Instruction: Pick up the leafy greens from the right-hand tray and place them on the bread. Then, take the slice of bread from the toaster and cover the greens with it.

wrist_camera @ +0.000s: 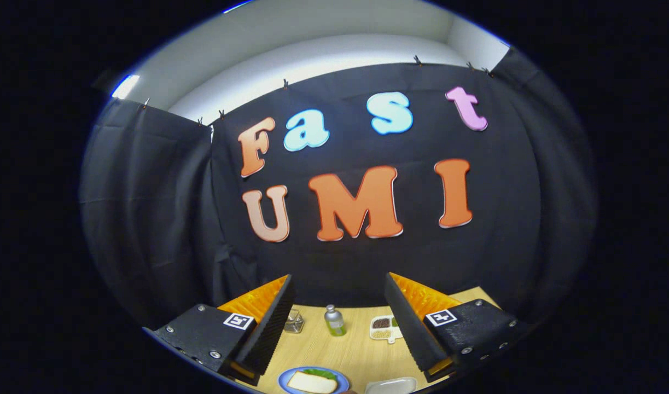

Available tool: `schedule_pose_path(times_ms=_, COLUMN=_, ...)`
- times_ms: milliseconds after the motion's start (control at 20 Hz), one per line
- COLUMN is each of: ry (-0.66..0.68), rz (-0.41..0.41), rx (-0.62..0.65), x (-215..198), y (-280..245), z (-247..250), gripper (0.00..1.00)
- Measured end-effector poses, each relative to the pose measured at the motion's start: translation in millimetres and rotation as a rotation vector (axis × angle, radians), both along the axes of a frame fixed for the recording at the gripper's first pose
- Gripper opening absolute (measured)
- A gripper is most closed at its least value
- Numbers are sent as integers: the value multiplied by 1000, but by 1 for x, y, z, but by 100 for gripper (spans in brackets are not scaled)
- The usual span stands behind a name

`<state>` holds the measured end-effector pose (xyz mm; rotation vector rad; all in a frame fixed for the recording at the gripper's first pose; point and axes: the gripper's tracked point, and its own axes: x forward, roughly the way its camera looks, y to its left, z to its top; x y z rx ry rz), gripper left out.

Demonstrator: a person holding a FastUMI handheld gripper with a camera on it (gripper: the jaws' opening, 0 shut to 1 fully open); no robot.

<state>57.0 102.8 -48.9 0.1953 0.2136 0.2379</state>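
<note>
With a bread slice [312,382] already lying over the leafy greens [322,373] on the blue plate [286,376], the job is looking finished, the gripper [337,320] hovering wide and empty above that plate.

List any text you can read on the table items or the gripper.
Bottle: any label is too small to read.
Square markers on the gripper: black-and-white patterns, no words.
Plate, bread, divided tray: no text visible.
Gripper fingers are open, holding nothing.
</note>
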Motion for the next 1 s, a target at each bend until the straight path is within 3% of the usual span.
schedule_pose_path(times_ms=150, ry=-108, rz=-52, rx=-43, x=-12, y=-19, z=36, gripper=98)
schedule_pose_path(times_ms=600, ry=-121, rz=-121, rx=-100, x=-26, y=-41, z=56, gripper=98)
schedule_pose_path(times_ms=1000, ry=-182, rz=-115, rx=-147, x=-33, y=-43, z=64, gripper=98)
